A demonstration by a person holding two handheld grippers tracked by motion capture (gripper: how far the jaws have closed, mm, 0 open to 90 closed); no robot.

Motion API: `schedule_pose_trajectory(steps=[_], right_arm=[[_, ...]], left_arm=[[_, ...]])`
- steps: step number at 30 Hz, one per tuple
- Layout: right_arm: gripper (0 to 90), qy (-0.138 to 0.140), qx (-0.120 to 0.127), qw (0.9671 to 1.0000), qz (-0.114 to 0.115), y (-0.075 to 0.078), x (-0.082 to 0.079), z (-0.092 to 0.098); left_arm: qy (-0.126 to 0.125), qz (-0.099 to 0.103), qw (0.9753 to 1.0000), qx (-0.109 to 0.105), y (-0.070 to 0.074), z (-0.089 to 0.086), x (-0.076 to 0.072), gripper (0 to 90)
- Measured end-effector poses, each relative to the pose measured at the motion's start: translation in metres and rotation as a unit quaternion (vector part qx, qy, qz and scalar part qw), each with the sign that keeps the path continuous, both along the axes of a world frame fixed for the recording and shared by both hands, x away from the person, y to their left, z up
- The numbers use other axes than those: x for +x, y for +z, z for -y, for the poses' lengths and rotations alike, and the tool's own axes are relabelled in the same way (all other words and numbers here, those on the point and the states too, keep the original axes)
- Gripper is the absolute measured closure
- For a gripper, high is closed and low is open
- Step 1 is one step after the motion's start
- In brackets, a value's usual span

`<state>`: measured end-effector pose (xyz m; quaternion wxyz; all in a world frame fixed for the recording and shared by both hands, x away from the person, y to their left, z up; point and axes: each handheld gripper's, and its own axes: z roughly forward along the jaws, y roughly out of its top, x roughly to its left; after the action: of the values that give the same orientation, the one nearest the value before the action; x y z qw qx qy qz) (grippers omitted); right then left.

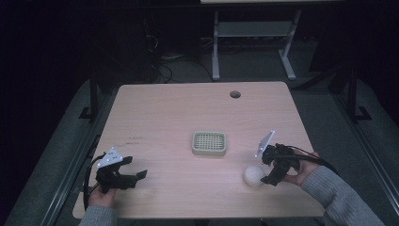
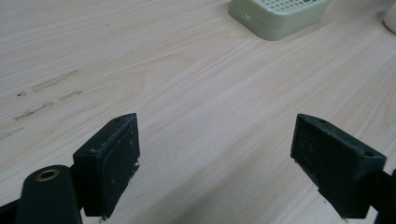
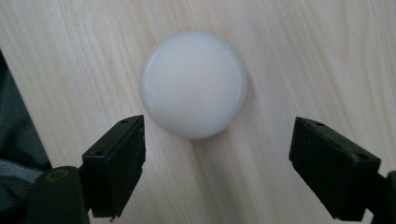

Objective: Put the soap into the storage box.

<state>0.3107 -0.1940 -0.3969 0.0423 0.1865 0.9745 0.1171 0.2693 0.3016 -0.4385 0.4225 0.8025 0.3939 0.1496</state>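
Note:
A round white soap-like puck [image 1: 254, 175] lies on the wooden table [image 1: 179, 113] near its front right. My right gripper [image 1: 271, 180] hovers just right of it, open; in the right gripper view the puck [image 3: 194, 84] sits just beyond and between the two spread jaws, untouched. A pale green slotted dish [image 1: 209, 143] rests at the table's middle. My left gripper [image 1: 139, 176] stands open near the front left edge, jaws wide over bare wood [image 2: 219, 140], with the green dish [image 2: 278, 16] far ahead at the top.
A round cable hole [image 1: 235, 94] is in the table's far side. Beyond the table stand a white desk frame [image 1: 254, 42] and loose cables on a dark floor. Faint scuff marks [image 2: 46, 93] streak the wood at left.

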Motion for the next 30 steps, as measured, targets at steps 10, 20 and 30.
schedule_pose_trajectory(steps=[10, 20, 30], right_arm=[[16.2, 0.022, -0.015, 0.9994, -0.020, -0.012, 0.009, -0.022], [14.5, 0.032, -0.034, 0.9981, -0.041, -0.025, 0.014, -0.033], [14.8, 0.048, -0.057, 0.9960, -0.050, -0.036, 0.013, -0.042]], left_arm=[[-0.004, 0.003, 1.0000, 0.000, 0.001, 0.001, 0.001, 15.3], [-0.008, 0.001, 1.0000, 0.001, 0.000, 0.003, 0.001, 15.3], [-0.010, 0.001, 0.9999, 0.000, 0.000, 0.003, 0.002, 15.3]])
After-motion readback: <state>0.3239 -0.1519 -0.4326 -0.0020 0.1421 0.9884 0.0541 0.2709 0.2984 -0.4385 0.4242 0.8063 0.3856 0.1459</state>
